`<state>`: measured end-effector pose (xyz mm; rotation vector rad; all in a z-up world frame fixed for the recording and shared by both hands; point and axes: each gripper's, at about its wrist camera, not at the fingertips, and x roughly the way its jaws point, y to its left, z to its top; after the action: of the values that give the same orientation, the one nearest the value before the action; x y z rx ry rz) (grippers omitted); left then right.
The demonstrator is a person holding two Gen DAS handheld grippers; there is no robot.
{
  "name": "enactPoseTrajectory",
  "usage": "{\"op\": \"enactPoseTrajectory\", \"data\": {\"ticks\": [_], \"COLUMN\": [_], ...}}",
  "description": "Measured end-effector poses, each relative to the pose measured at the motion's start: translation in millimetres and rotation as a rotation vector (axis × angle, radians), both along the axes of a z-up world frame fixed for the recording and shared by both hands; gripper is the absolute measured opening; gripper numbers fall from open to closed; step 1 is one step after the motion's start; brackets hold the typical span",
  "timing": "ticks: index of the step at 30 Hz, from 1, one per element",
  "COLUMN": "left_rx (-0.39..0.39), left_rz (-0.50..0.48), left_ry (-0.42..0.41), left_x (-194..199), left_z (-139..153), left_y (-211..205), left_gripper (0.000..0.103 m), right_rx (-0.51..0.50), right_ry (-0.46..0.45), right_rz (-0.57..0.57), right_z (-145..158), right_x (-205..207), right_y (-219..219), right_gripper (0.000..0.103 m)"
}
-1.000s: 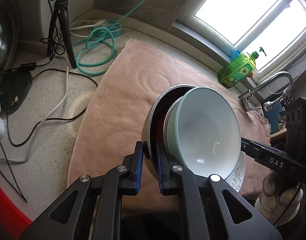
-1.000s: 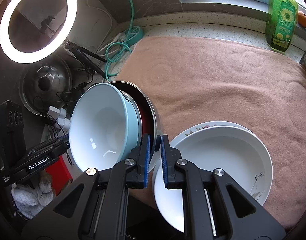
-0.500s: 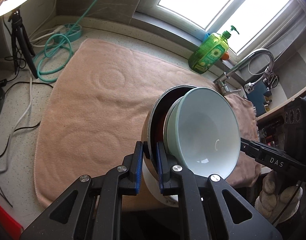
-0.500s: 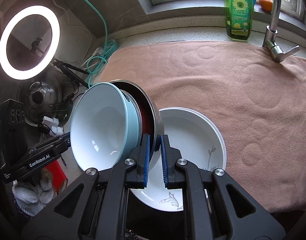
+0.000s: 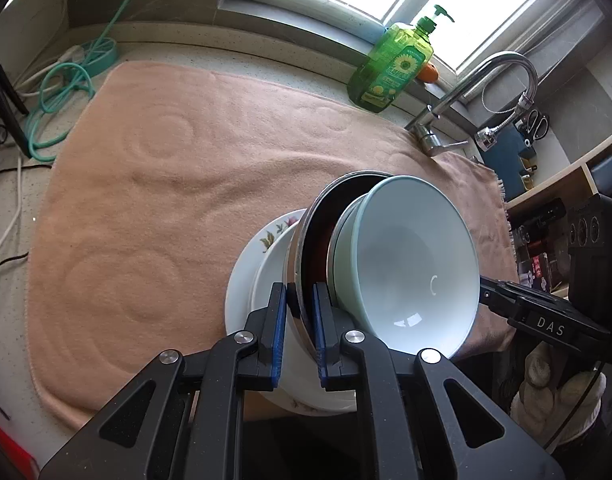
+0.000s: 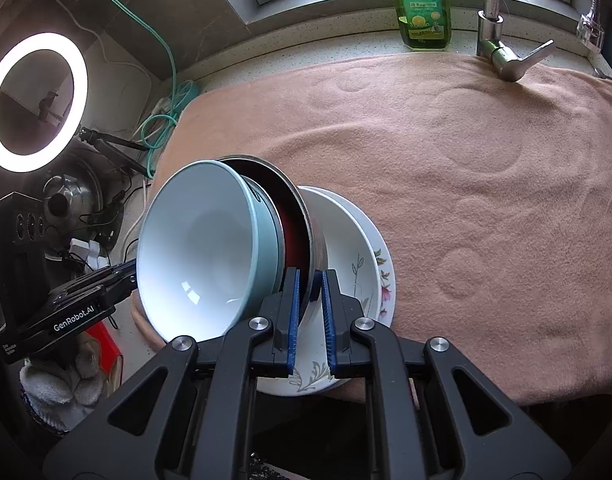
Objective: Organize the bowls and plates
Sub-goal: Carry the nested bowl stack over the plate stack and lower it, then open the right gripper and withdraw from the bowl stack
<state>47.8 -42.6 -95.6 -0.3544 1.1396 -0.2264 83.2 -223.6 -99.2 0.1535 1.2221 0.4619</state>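
A steel bowl (image 5: pixel 312 220) with a dark red inside holds a pale blue bowl (image 5: pixel 410 264) nested in it. My left gripper (image 5: pixel 299 312) is shut on the steel bowl's rim. My right gripper (image 6: pixel 309 292) is shut on the opposite rim of the steel bowl (image 6: pixel 312 236), with the pale blue bowl (image 6: pixel 201 252) to its left. Both hold the stack tilted above white plates (image 5: pixel 245 280) stacked on a floral plate (image 6: pixel 380 280) at the towel's near edge.
A pink towel (image 5: pixel 177 184) covers the counter. A green soap bottle (image 5: pixel 390 68) and a tap (image 5: pixel 466 96) stand at the back by the window. Cables (image 5: pixel 61 84) lie at the left. A ring light (image 6: pixel 33 100) and a pot lid (image 6: pixel 69 204) are at the far left.
Both grippers, still shut on the steel bowl, have carried the bowl stack right along the towel to above the stacked plates. The views swung toward the tap and window.
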Motion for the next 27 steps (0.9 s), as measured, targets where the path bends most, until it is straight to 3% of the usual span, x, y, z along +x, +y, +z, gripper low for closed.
{"op": "enactPoseTrajectory", "data": {"ticks": [20, 25, 27], "left_rx": [0.016, 0.024, 0.036], "left_rz": [-0.016, -0.028, -0.031], "left_ry": [0.031, 0.030, 0.029], "left_x": [1.2, 3.7, 2.9], "left_z": [-9.3, -11.0, -11.2], "left_y": [-9.6, -12.3, -11.7], "left_gripper": [0.010, 0.010, 0.011], "right_rx": [-0.013, -0.032, -0.036], "right_ry": [0.035, 0.014, 0.005], "right_rz": [-0.017, -0.007, -0.013], "right_z": [-16.5, -13.5, -11.4], "right_x": [-2.7, -3.7, -4.5], "right_y": [-5.0, -3.4, -5.5], "right_gripper": [0.011, 0.013, 0.022]}}
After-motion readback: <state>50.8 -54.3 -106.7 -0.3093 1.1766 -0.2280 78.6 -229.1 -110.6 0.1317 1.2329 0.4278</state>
